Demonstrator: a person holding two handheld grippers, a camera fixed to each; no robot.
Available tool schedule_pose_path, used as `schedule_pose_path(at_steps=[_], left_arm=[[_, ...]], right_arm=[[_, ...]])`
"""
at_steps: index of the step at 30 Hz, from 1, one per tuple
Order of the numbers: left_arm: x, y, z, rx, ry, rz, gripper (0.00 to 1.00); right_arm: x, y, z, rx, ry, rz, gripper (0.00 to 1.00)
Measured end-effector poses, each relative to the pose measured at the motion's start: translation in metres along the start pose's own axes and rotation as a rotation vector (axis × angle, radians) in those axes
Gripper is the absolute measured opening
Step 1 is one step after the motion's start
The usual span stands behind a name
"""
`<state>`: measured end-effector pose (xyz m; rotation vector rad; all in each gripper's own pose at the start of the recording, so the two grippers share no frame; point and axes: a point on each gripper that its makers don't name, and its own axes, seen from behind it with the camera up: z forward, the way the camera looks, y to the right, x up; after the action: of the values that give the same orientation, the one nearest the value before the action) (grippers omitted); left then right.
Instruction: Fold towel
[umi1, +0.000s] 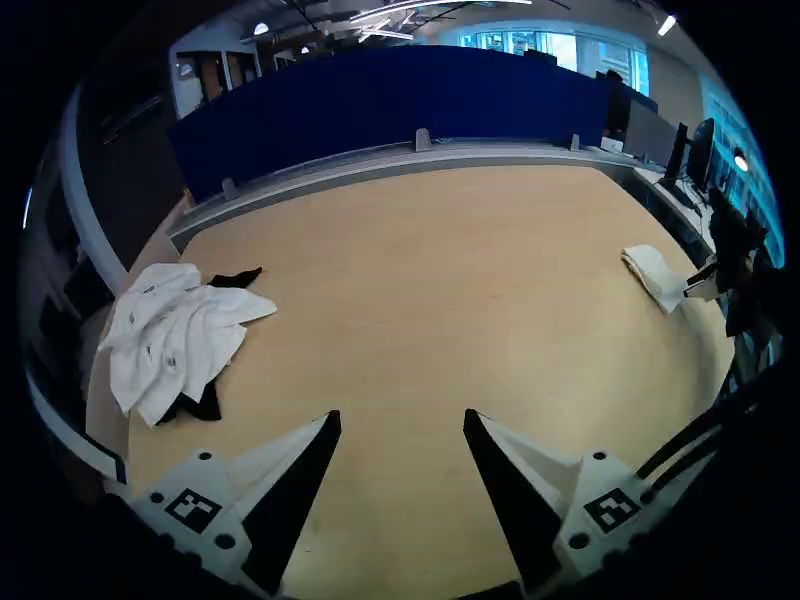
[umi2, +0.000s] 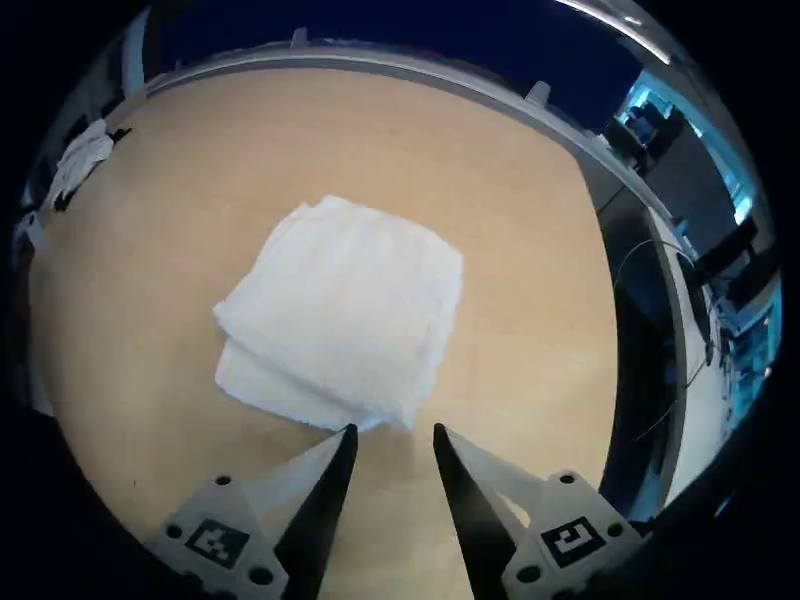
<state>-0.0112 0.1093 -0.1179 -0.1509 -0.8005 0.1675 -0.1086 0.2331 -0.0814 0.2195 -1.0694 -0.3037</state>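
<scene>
**Folded towel lies at the right gripper's tips; left gripper is open over bare table**

The right gripper (umi2: 393, 432) has its two black-edged fingers a little apart, with a narrow gap between the tips and nothing clamped. The near corner of the white, square-folded terry towel (umi2: 345, 315) lies just in front of those tips. Whether the corner touches them cannot be told. The towel lies flat on the light wooden table (umi2: 520, 260) in stacked layers, with a lower layer showing along its left edge. It stretches away ahead of the gripper and slightly to its left. Far ahead and to the left, at the table's edge, is a loose heap of white cloths (umi2: 85, 160). A dark blue partition wall (umi2: 400, 30) runs behind the table's far rim.

The left gripper (umi1: 401, 415) has its fingers wide apart and holds nothing, with bare wood between them. In the left gripper view the heap of white cloths is ahead and to the left, crumpled, with a black piece of fabric (umi1: 237, 278) poking out at its far side and another black piece under its near edge. The folded towel is well off to this gripper's right, near the table's edge. Straight ahead, a grey rail (umi1: 420, 160) along the far side of the table stands in front of the blue partition.
</scene>
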Motion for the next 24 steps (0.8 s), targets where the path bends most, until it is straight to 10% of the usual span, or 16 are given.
schedule_pose_path(at_steps=[17, 24], left_arm=[[0.004, -0.005, -0.003, 0.003, 0.006, 0.001, 0.91], [0.002, -0.007, -0.003, 0.005, 0.004, -0.002, 0.91]], right_arm=[[0.047, -0.042, -0.003, 0.067, 0.116, 0.115, 1.00], [0.053, -0.050, 0.004, 0.065, 0.121, 0.126, 1.00]])
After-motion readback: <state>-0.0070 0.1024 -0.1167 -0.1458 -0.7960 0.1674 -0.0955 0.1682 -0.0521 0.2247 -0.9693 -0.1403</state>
